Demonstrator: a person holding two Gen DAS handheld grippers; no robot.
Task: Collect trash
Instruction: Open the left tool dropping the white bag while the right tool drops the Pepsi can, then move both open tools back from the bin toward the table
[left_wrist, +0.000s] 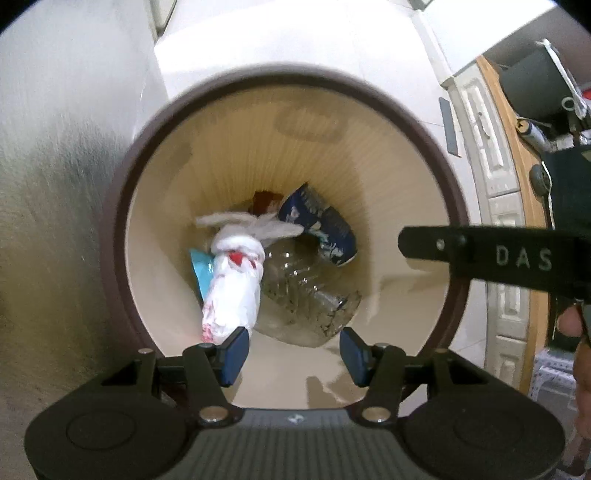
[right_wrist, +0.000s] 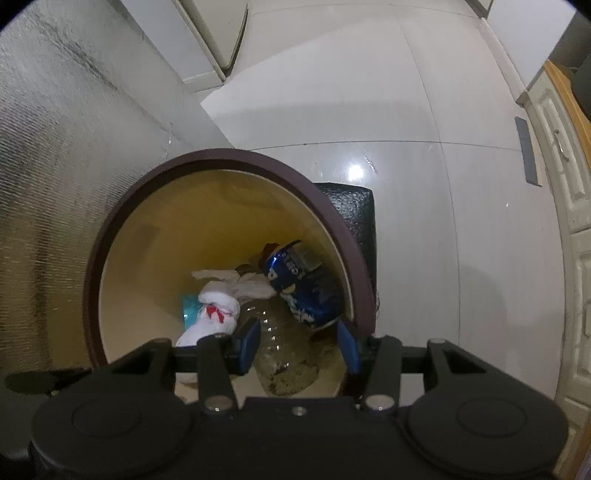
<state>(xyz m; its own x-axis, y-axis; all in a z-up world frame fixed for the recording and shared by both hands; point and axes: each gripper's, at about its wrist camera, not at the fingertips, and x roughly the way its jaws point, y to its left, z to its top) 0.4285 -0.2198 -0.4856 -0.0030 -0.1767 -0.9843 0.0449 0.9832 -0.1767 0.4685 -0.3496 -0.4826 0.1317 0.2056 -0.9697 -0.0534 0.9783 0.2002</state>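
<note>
**Hovering over the bin: both tools empty, trash inside**

Left tool (left_wrist: 291, 347): pointed down into the bin (left_wrist: 456, 221), pads apart, nothing between them.

Right tool (right_wrist: 297, 345): angled over the near rim, pads apart and empty.

Contents, lying at the bottom: knotted white bag (left_wrist: 232, 288), clear plastic bottle (left_wrist: 306, 295) beside it, blue snack packet (left_wrist: 321, 229) leaning on the wall, teal scrap (left_wrist: 201, 271) under the bag.

Judgement: items lie where dropped; tools are spread because their loads look delivered.

A home: tiled floor (right_wrist: 388, 110), panelled cabinet doors (right_wrist: 561, 147), trash bin (right_wrist: 110, 229).
</note>
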